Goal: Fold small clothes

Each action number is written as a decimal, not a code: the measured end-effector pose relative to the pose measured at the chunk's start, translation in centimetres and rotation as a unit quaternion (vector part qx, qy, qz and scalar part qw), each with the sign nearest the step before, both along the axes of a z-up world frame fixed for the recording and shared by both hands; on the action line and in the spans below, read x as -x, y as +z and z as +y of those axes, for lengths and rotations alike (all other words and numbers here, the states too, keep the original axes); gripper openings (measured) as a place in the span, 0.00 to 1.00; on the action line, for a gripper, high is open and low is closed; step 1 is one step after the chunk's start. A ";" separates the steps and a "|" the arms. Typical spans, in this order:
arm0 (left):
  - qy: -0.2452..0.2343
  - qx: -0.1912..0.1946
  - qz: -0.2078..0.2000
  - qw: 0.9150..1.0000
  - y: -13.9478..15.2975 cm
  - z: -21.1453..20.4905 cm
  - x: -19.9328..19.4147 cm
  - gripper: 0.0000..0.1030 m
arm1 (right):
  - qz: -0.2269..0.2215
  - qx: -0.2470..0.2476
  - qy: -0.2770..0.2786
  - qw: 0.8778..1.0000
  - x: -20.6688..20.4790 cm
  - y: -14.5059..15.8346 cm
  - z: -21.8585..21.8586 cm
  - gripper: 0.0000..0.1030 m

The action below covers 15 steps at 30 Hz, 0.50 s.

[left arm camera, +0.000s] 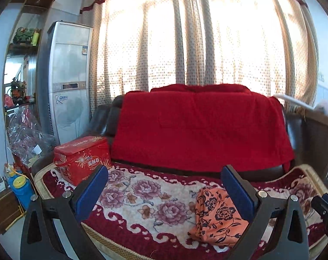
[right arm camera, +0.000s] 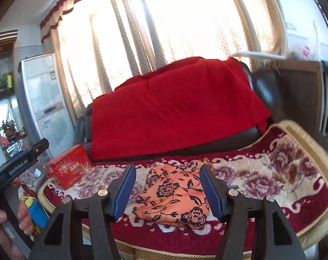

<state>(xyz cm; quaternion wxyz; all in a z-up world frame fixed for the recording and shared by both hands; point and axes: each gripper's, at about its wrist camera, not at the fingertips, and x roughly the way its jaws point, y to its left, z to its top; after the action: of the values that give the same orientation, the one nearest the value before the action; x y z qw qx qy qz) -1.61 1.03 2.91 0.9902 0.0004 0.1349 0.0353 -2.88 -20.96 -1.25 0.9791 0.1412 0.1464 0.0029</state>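
Observation:
A folded orange cloth with a black flower print (left arm camera: 218, 216) (right arm camera: 174, 197) lies on the floral seat cover (left arm camera: 142, 205) (right arm camera: 272, 173) of a sofa. My left gripper (left arm camera: 166, 192) hangs above the seat with its blue pads wide apart and nothing between them; the cloth lies beyond and below its right finger. My right gripper (right arm camera: 168, 190) is also open and empty, raised in front of the cloth, which shows between its fingers without touching them. A hand (right arm camera: 3, 227) holds the left gripper's handle at the left edge of the right wrist view.
A red gift box (left arm camera: 81, 158) (right arm camera: 68, 171) stands on the seat's left end. A red blanket (left arm camera: 196, 127) (right arm camera: 174, 108) drapes the sofa back. A tall white air conditioner (left arm camera: 68, 80), shelves and wrapped goods stand left; curtains (left arm camera: 196, 43) hang behind. A wooden cabinet (right arm camera: 300, 95) is right.

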 end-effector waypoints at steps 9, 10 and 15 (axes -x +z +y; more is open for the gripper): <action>-0.007 -0.010 -0.008 1.000 1.5 0.3 2.2 1.00 | -0.032 0.010 0.005 0.999 2.7 2.1 1.3 0.63; -0.008 -0.011 -0.010 1.000 1.6 0.2 2.4 1.00 | -0.033 0.010 0.005 0.999 2.9 2.2 1.3 0.63; -0.010 -0.014 -0.016 1.000 2.0 0.0 2.9 1.00 | -0.042 0.023 0.000 0.999 3.7 2.8 1.8 0.63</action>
<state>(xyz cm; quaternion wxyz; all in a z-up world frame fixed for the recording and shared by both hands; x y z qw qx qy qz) -4.52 1.00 4.91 0.9925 0.0155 0.1180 0.0269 -6.61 -19.19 1.57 0.9874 0.1183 0.1047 0.0053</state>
